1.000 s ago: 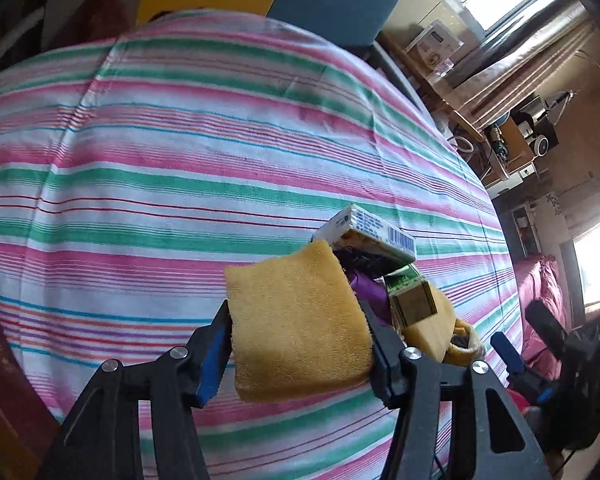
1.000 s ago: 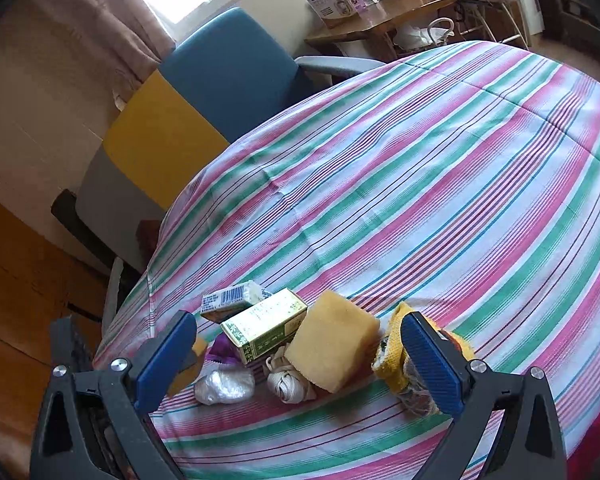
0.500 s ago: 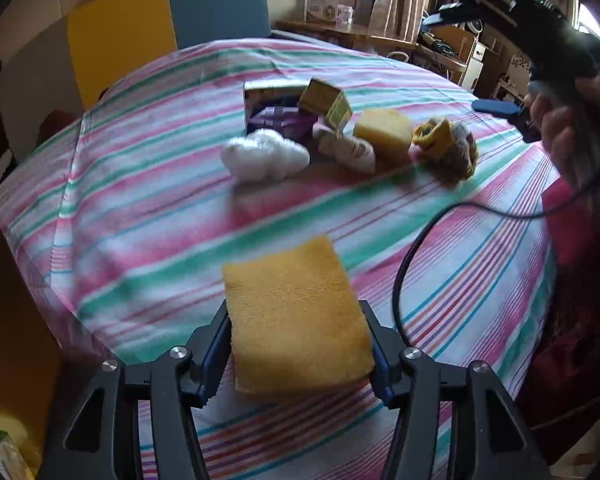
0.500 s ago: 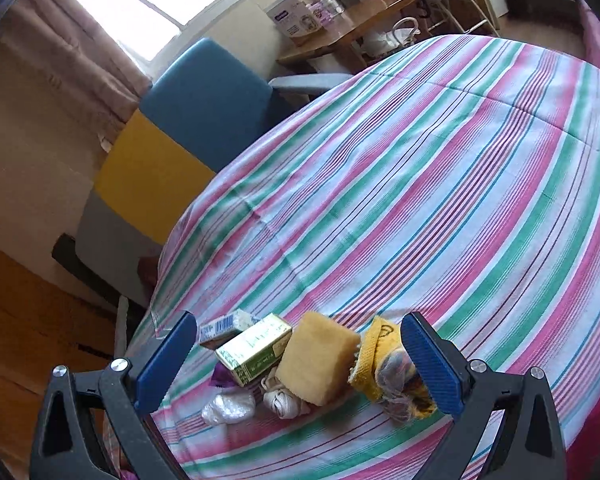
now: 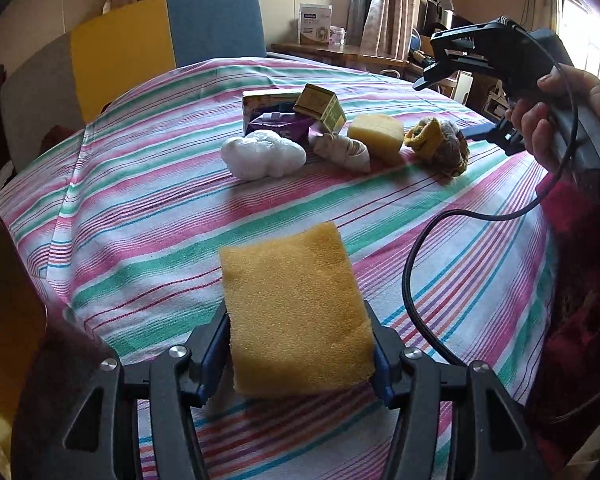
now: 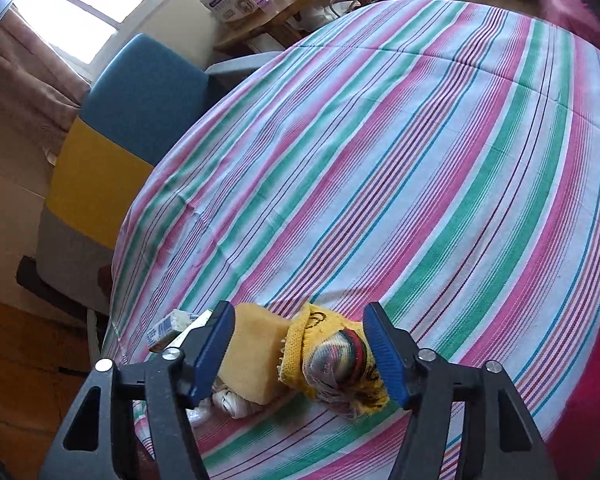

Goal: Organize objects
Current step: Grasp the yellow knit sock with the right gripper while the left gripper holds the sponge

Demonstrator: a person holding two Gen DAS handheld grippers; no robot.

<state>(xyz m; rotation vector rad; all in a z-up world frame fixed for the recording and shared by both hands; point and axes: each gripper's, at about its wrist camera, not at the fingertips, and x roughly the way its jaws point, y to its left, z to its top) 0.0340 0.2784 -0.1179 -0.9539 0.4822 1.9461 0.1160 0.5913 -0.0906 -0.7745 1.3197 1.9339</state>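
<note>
The left claw grips a yellow sponge above the near edge of the striped worktop. The right claw, its jaws just closing, straddles a yellow knitted bundle without pressing it, beside a second sponge and small boxes.

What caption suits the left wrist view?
Left claw grips a yellow sponge above the striped tablecloth.

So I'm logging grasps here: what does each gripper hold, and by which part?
Left gripper clamps the flat yellow sponge by its two side edges. Right gripper, closing around the yellow knitted bundle, holds nothing yet.
</note>
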